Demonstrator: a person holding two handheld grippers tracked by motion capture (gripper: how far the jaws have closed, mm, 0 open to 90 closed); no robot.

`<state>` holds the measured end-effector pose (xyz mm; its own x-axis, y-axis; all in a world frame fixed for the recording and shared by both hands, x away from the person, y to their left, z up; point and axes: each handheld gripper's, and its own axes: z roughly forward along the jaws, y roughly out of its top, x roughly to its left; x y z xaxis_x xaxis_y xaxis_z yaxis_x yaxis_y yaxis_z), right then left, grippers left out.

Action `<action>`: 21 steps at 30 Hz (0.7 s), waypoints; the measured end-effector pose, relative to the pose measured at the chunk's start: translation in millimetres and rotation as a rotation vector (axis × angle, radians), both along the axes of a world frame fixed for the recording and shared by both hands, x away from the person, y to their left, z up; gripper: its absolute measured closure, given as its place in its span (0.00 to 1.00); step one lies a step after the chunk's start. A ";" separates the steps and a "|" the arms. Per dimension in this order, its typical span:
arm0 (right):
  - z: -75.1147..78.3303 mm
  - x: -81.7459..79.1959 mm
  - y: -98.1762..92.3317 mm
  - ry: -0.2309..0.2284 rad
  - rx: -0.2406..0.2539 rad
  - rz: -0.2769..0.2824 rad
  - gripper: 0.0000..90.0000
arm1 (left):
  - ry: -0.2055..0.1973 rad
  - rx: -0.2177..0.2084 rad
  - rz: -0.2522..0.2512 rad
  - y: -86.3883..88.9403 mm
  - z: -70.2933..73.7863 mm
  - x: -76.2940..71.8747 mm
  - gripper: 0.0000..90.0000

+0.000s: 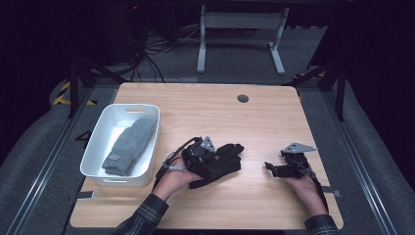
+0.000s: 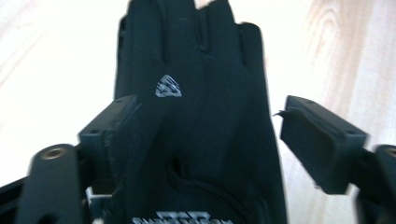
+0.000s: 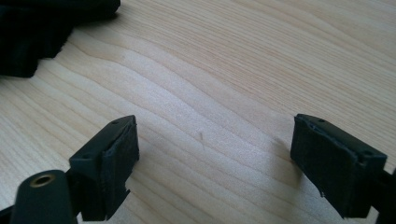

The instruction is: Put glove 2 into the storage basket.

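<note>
A black glove (image 1: 226,155) lies flat on the wooden table (image 1: 205,112), near the front middle, fingers pointing away to the right. My left gripper (image 1: 215,159) sits over its cuff end, jaws spread wide. In the left gripper view the glove (image 2: 205,84) runs up between the two jaws of the left gripper (image 2: 210,135); the left pad (image 2: 116,135) lies against the glove's edge and the right pad (image 2: 317,140) stands clear of it. My right gripper (image 1: 270,168) rests to the right of the glove, open over bare wood. Nothing lies between the jaws of the right gripper (image 3: 215,149), and the glove's edge (image 3: 42,28) is at top left.
A white bin (image 1: 105,180) stands at the table's left with a grey mitten (image 1: 129,144) inside. A round dark grommet (image 1: 243,98) sits near the far edge. Bare wood stretches between the glove and the far edge. A desk frame (image 1: 240,29) stands on the floor beyond.
</note>
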<state>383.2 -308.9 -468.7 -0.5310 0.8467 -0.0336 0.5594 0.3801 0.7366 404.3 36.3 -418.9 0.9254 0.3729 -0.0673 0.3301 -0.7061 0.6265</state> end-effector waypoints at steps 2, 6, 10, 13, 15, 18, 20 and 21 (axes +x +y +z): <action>0.0 0.0 0.0 0.000 0.000 0.000 0.18 | 0.000 0.011 0.001 -2.8 -2.1 3.2 0.17; 0.0 0.0 0.0 0.000 0.000 0.000 0.18 | -0.008 0.036 -0.001 -10.3 -11.2 7.8 0.16; 0.0 0.0 0.0 0.000 0.000 0.000 0.18 | -0.002 0.068 0.006 -15.6 -22.2 11.6 0.13; 0.0 0.0 0.0 0.000 0.000 0.000 0.18 | 0.012 0.064 0.013 -15.9 -28.9 15.3 0.11; 0.0 0.0 0.0 0.000 0.000 -0.001 0.18 | 0.015 0.060 0.007 -15.1 -31.6 16.9 0.10; 0.0 0.0 0.0 0.000 0.000 0.000 0.18 | 0.028 0.054 0.007 -14.0 -36.3 18.5 0.09; 0.0 0.0 0.0 0.000 0.000 0.000 0.18 | 0.027 0.051 0.009 -13.8 -36.5 18.1 0.09; 0.0 -0.1 0.1 0.000 0.000 -0.001 0.18 | 0.029 0.054 0.009 -13.8 -36.4 17.9 0.10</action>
<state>383.1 -308.8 -468.7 -0.5305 0.8470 -0.0334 0.5597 0.3796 0.7367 422.2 22.5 -455.3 0.9200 0.3850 -0.0740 0.3543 -0.7357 0.5773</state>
